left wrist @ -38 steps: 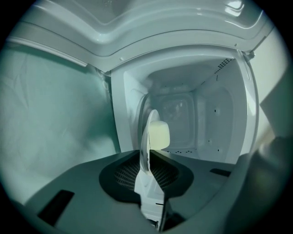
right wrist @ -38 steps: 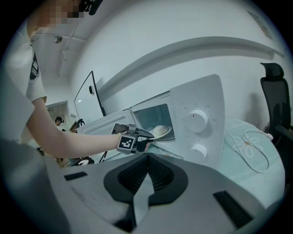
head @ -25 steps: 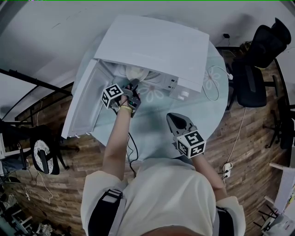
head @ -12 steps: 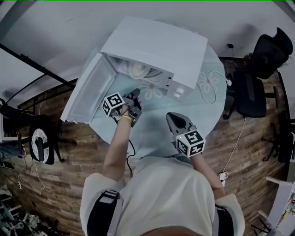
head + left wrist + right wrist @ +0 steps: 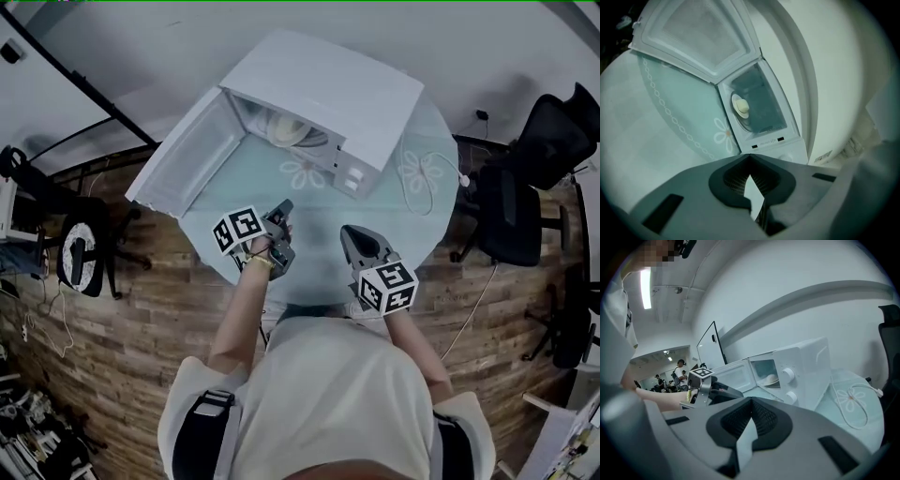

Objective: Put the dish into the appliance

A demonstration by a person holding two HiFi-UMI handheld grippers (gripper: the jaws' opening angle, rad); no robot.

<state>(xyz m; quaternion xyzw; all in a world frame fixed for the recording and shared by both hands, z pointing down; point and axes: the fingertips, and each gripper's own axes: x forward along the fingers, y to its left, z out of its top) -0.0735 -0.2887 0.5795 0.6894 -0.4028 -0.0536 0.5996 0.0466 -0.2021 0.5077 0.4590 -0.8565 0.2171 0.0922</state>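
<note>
The dish (image 5: pixel 286 131) rests inside the appliance (image 5: pixel 328 89). The jaws of the left gripper (image 5: pixel 282 210) and right gripper (image 5: pixel 349 234) are clenched on nothing. Its open door (image 5: pixel 183 159) likely needs a gentle push.

Dim, bluish, fisheye-warped views; ceiling lamp (image 5: pixel 646 288) glares, edges seemingly blurred.

Dish (image 5: pixel 284 132) half hidden under appliance (image 5: pixel 328 89) roof (seemingly domed); chair (image 5: pixel 560 141) cropped.

The microwave (image 5: pixel 328 89) blocked the table's (image 5: pixel 319 258) far edge, its open door (image 5: pixel 183 159) jutting left. A cable (image 5: pixel 459 180) lay near the right edge. The near half lay open.
</note>
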